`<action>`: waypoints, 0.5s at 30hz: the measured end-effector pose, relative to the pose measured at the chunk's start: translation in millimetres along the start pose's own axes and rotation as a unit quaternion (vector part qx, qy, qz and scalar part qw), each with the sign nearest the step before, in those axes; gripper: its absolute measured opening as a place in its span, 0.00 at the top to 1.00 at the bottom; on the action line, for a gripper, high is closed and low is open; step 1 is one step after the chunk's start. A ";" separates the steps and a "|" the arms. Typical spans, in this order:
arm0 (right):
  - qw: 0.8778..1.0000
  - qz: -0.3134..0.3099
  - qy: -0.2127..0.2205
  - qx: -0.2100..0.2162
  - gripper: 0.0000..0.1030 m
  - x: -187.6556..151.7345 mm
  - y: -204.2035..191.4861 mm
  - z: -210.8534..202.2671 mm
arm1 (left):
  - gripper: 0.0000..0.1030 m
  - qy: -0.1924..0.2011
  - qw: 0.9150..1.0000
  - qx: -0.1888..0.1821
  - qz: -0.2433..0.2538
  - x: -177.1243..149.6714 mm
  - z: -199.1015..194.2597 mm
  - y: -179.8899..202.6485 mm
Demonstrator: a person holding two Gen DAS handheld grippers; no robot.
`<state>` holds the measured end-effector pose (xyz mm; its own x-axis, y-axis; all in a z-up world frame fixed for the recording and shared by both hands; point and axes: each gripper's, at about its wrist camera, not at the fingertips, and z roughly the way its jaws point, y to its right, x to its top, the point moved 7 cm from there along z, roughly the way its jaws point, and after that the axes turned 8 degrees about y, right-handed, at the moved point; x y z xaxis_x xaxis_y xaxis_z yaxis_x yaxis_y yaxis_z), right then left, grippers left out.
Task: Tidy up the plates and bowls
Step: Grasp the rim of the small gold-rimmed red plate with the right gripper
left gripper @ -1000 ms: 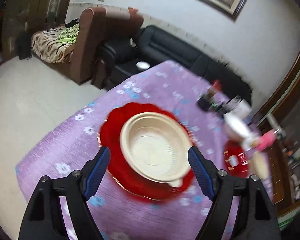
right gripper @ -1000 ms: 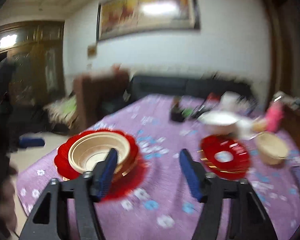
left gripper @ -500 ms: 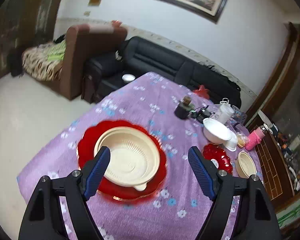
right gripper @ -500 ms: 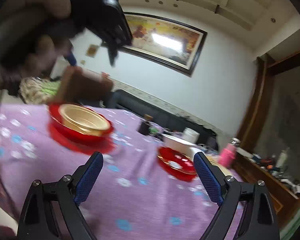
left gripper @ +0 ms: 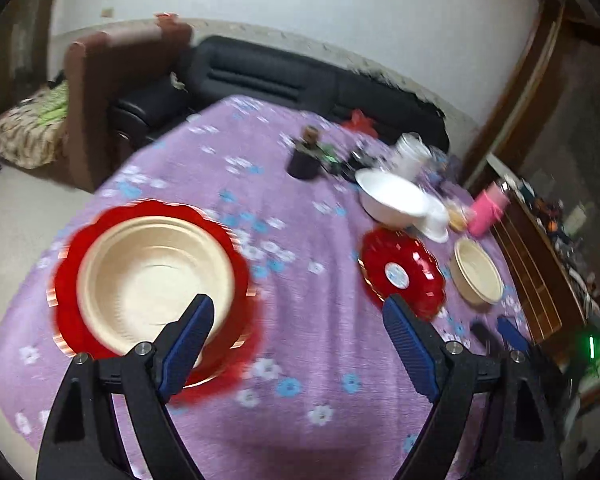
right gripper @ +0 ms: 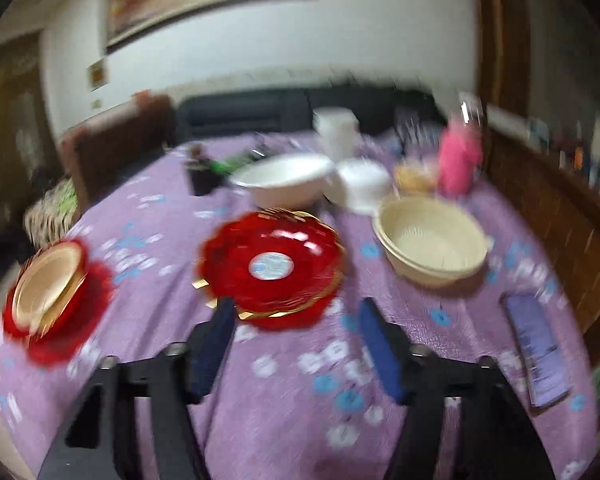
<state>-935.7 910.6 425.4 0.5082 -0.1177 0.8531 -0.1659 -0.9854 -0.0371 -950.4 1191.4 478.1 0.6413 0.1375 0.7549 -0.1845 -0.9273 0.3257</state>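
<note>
- Purple flowered cloth covers the bench (left gripper: 300,420), and both views are smeared by motion blur, the right wrist view most.
- At the near left a cream bowl (left gripper: 152,276) sits inside a red scalloped plate (left gripper: 66,320); the plate's near edge is smeared, and one blue finger partly hides the bowl's near rim.
- Left gripper (left gripper: 298,346) hangs over bare cloth with its jaws wide and opening, nothing between them.
- Right gripper (right gripper: 294,344) has its jaws closing, empty, just near of a stack of red plates (right gripper: 272,268) with gold rims; how many plates are in it cannot be told.
- Right of the stack, apart from it, stands a second cream bowl (right gripper: 432,242).
- Farther off is a white bowl (right gripper: 286,182) with a smaller white dish (right gripper: 360,186) beside it; whether they touch is unclear.
- Behind them a pink bottle (right gripper: 458,160), a white jug (right gripper: 336,128) and dark clutter are too blurred to name closely.
- A flat purple item (right gripper: 536,354) lies at the near right edge.
</note>
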 end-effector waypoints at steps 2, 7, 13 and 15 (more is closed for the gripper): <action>0.999 0.036 -0.022 0.008 0.49 3.9 17.6 25.6 | 0.17 -0.022 1.000 -0.009 0.010 -3.1 20.7 5.2; 0.997 0.067 -0.044 0.017 0.50 5.0 24.1 75.5 | 0.20 -0.081 0.996 -0.029 0.020 -13.4 86.3 24.7; 0.994 0.085 -0.067 0.022 0.50 0.6 24.2 110.2 | 0.31 -0.131 0.991 -0.027 0.012 -14.7 173.2 53.5; 0.993 0.088 -0.073 0.030 0.50 -1.8 23.9 115.7 | 0.31 -0.144 0.989 -0.022 -0.001 -14.6 198.9 54.8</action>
<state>-842.8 873.1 362.7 0.5940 -0.3009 0.7460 -0.2152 -0.9530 -0.2130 -821.8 1069.3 371.7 0.8258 0.0284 0.5632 -0.2120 -0.9098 0.3567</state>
